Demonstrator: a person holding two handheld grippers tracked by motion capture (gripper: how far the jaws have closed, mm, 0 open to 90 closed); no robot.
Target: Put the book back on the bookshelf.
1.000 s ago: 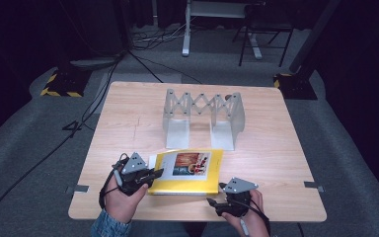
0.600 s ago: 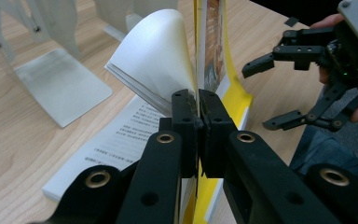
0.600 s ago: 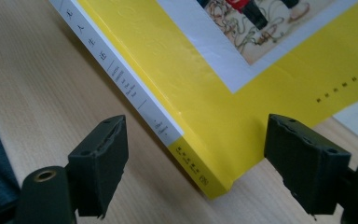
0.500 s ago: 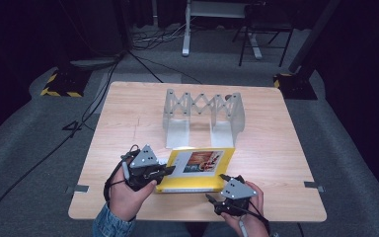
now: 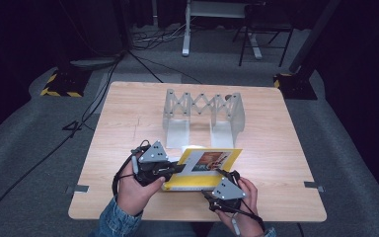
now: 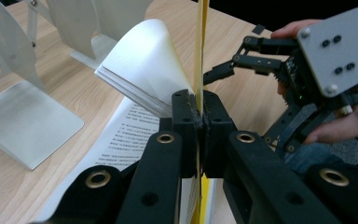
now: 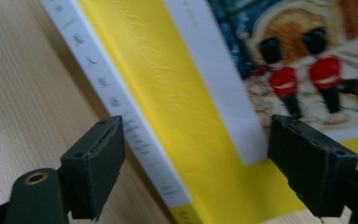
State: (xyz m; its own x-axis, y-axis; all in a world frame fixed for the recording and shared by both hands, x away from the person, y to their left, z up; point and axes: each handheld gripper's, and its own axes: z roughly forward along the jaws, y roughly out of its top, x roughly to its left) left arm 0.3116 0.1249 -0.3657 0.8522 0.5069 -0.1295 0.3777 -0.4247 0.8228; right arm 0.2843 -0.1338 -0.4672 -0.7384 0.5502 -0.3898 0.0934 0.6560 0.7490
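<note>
Left gripper [image 5: 177, 168] jaws clenched on yellow book's [image 5: 197, 180] cover; right gripper [image 5: 220, 178] jaws just widening, released

Metal rack [image 5: 203, 114] blocks beyond the book [image 5: 205, 170]; table [image 5: 123, 123] sides open

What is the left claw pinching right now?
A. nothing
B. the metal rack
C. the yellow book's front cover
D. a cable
C: in the left gripper view the left claw is clamped shut on the thin yellow cover, lifted off the pages.
</note>
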